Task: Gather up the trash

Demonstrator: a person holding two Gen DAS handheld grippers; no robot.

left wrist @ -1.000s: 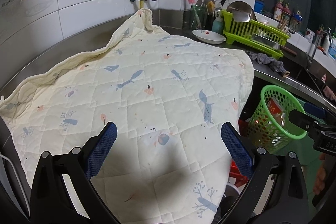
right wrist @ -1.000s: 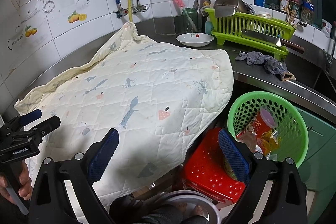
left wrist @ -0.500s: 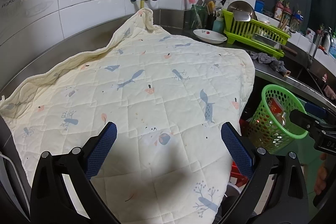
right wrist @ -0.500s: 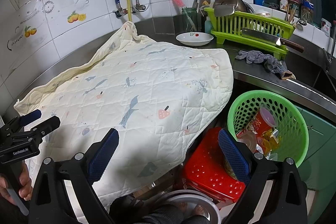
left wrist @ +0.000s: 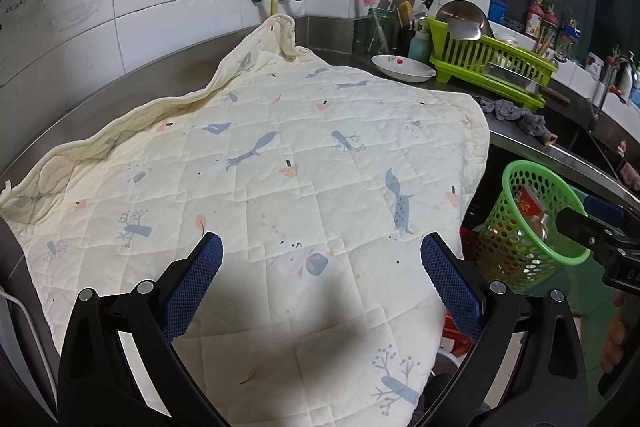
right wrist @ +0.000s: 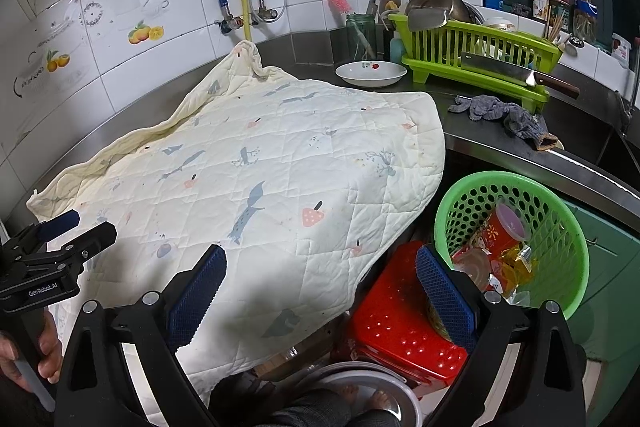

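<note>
Hovering above the cream quilted cover, the left gripper — blue pads spread wide, nothing between them, only bare fabric and a soft shadow ahead of the jaws. Holding apart likewise, the right gripper, jaws wide and empty, its left pad over the hanging edge of the cover, its right pad in front of the red perforated stool and the near rim of the green basket.

Sitting just right of the right jaws, low beside the counter edge: the basket, already holding the trash — a red cup with a pale lid, a round lid or can top, crinkled yellow wrappers. Seen plainly only from the right wrist; from the left wrist, far right of the jaws, only the basket's mesh wall side-on, with a red packet glimpsed inside and the other gripper's black finger crossing in front.

Visible only in the right view: the stool under the cover's overhang, a steel bowl below the jaws, and a hand gripping the left tool's handle at far left.

Beyond both sets of jaws: a white dish, a lime dish rack with a cleaver laid across it, a grey rag on the steel counter.
</note>
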